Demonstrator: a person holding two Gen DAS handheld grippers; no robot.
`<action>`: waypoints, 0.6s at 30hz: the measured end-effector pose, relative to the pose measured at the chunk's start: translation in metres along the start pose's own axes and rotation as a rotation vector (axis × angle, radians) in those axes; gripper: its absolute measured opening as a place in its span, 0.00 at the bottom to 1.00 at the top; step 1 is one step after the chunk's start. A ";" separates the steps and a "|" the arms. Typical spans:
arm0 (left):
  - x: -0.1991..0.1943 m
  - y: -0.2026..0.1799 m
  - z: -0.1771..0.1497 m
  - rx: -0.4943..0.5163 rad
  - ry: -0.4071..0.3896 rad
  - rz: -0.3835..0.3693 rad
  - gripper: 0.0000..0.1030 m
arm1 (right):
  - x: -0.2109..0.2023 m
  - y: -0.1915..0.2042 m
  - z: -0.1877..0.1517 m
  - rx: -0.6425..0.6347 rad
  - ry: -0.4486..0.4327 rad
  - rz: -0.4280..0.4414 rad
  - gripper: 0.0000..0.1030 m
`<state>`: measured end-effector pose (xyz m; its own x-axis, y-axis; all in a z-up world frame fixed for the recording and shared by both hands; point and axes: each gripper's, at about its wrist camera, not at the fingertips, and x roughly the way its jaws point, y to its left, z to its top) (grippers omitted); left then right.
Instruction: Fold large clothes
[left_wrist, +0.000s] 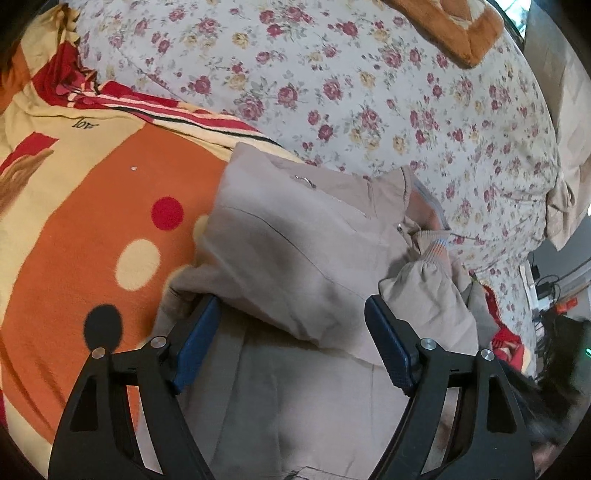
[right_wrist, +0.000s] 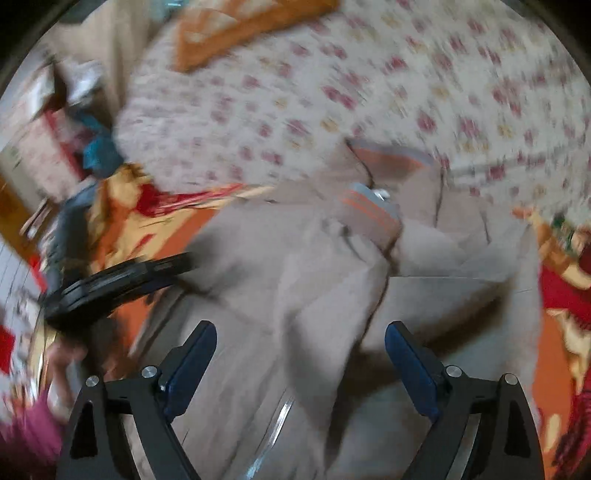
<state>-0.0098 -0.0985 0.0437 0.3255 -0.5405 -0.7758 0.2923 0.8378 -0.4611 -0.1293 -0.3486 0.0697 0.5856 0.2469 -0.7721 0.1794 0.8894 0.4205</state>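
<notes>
1. My left gripper (left_wrist: 291, 332) is spread wide, blue pads (left_wrist: 197, 343) apart, with a fold of the beige jacket (left_wrist: 295, 258) lying between the jaws; nothing pinched.
2. My right gripper (right_wrist: 299, 362) is also spread, hovering over the jacket (right_wrist: 295, 295), pads clear of the cloth as far as I can tell. This view is motion-blurred.
3. Jacket is bunched on the bed, lying partly on the orange blanket (left_wrist: 74, 221) with dots, partly against the floral quilt (left_wrist: 332, 74).
4. Striped ribbed cuff (left_wrist: 439, 251) sits on top, near the collar and zip.
5. Right wrist view: my left gripper shows as a dark shape (right_wrist: 118, 284) at the jacket's left edge.
6. Orange pillow (left_wrist: 454, 26) at the far end, well apart.
</notes>
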 end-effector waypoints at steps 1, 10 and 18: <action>-0.002 0.002 0.003 -0.003 -0.002 -0.003 0.78 | 0.017 -0.009 0.005 0.048 0.024 -0.016 0.87; -0.036 0.037 0.033 -0.119 -0.062 -0.094 0.78 | -0.003 0.095 -0.021 -0.302 -0.030 0.239 0.74; -0.053 0.044 0.019 -0.146 0.005 -0.218 0.86 | -0.024 0.084 -0.074 -0.319 0.010 0.228 0.79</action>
<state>0.0029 -0.0339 0.0728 0.2641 -0.7093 -0.6535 0.2224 0.7041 -0.6744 -0.1872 -0.2513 0.0886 0.5744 0.4543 -0.6810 -0.2100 0.8858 0.4138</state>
